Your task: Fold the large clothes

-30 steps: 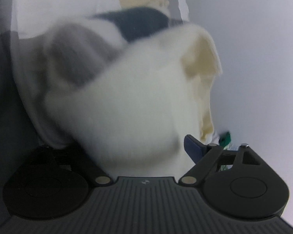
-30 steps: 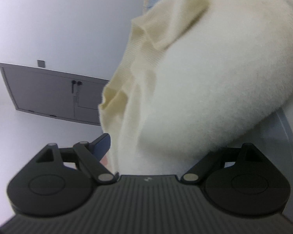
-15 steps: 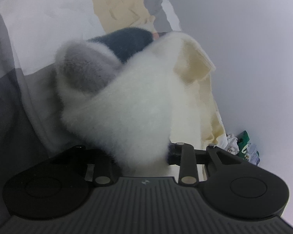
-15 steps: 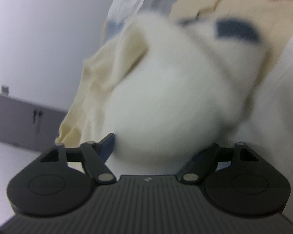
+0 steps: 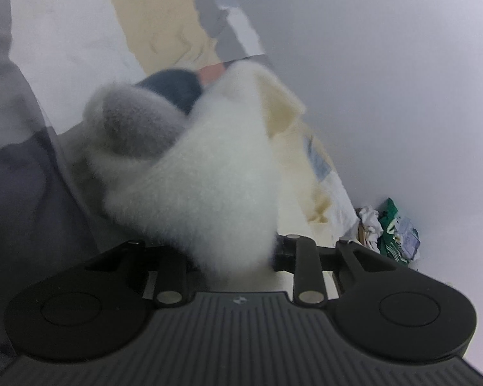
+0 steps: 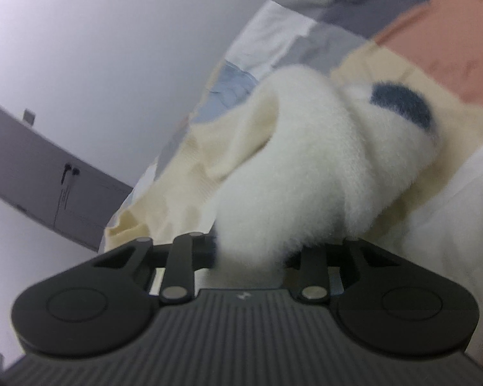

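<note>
Left wrist view: the left gripper [image 5: 233, 254] is clamped on a fluffy white garment [image 5: 206, 186] (grey and navy patches) bunched over the patchwork bedspread [image 5: 164, 29]; a clothes pile [image 5: 389, 228] lies at the far right. Right wrist view: a grey cabinet [image 6: 48, 186], then the right gripper [image 6: 251, 251] pinching the same garment [image 6: 322, 173].

The left hand-held gripper [image 5: 232, 254] has its linkage bars drawn in toward 12 o'clock — jaws pinched on the fuzzy white garment [image 5: 203, 186]. The right hand-held gripper [image 6: 251, 251] is likewise clamped on it — fingertips buried in pile.
</note>
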A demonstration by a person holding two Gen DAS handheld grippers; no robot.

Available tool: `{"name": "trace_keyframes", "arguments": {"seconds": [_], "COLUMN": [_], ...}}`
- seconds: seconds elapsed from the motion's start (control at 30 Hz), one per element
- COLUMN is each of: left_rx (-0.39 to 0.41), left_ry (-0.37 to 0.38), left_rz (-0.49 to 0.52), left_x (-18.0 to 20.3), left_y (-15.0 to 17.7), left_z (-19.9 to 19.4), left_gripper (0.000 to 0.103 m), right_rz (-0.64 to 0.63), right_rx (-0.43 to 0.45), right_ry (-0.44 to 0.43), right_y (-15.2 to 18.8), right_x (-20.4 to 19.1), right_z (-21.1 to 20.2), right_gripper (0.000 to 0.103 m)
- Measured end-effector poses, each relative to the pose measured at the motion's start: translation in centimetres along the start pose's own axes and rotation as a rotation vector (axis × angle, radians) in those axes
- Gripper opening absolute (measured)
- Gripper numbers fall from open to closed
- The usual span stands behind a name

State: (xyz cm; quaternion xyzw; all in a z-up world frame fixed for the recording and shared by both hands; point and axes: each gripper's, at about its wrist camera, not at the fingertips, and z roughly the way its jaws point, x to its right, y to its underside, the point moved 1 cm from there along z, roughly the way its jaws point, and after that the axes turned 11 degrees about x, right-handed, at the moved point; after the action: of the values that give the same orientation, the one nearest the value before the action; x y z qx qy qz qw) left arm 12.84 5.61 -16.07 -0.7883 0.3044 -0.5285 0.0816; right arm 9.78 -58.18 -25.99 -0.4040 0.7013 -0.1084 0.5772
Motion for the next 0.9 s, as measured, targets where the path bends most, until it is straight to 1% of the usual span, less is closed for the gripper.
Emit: {"name": "trace_keyframes", "arguments": {"seconds": [0.07, 0.17, 0.23, 0.37, 0.5, 0.57, 0.63, 0.8, 0.87, 0.9], "left_rx": [0.015, 0.021, 0.014, -0.007, -0.004, -0.010, -0.017, -0.058, -0.073, -0.078], "left_ry": [0.009, -0.005, 0.001, 0.004, 0.024, 0.015, -0.007, -0.033, -0.027, -0.022], "left_rz": [0.025, 0.082, 0.089, 0.115, 0.116, 0.116, 0.111, 0.091, 0.086, 0.081], "left_x": [1.1, 2.9, 3.7, 4.6, 4.5, 4.1, 3.1, 1.1, 1.0, 1.0], "left_y": [0.2, 0.6, 0.9, 1.8, 2.8, 3.3, 4.0, 5.2, 5.2, 5.1], "left_z": [-1.9, -4.1, -5.5, -8.4, -10.7, -10.7, -10.4, -9.0, -8.8, -8.6], "left_gripper": [0.032, 0.032, 0.032, 0.032, 0.033, 0.034, 0.036, 0.043, 0.052, 0.056], "right_rz": [-0.027, -0.043, -0.039, -0.040, -0.074, -0.093, -0.083, -0.060, -0.042, -0.026], "right_rx": [0.010, 0.012, -0.005, -0.041, -0.065, -0.089, -0.112, -0.158, -0.171, -0.170], "right_ry": [-0.026, -0.057, -0.072, -0.074, -0.083, -0.071, -0.061, -0.016, -0.007, -0.012], "right_y": [-0.6, -1.5, -2.4, -3.9, -4.3, -4.0, -3.5, -2.3, -2.0, -2.0], "right_x": [-1.1, -2.3, -2.6, -3.1, -3.6, -3.3, -2.6, -0.5, 0.1, 0.3], "right_z": [-1.3, -3.6, -4.9, -7.2, -9.6, -10.4, -10.6, -10.1, -9.9, -10.0], "right_gripper": [0.033, 0.033, 0.033, 0.033, 0.033, 0.034, 0.035, 0.035, 0.036, 0.036]}}
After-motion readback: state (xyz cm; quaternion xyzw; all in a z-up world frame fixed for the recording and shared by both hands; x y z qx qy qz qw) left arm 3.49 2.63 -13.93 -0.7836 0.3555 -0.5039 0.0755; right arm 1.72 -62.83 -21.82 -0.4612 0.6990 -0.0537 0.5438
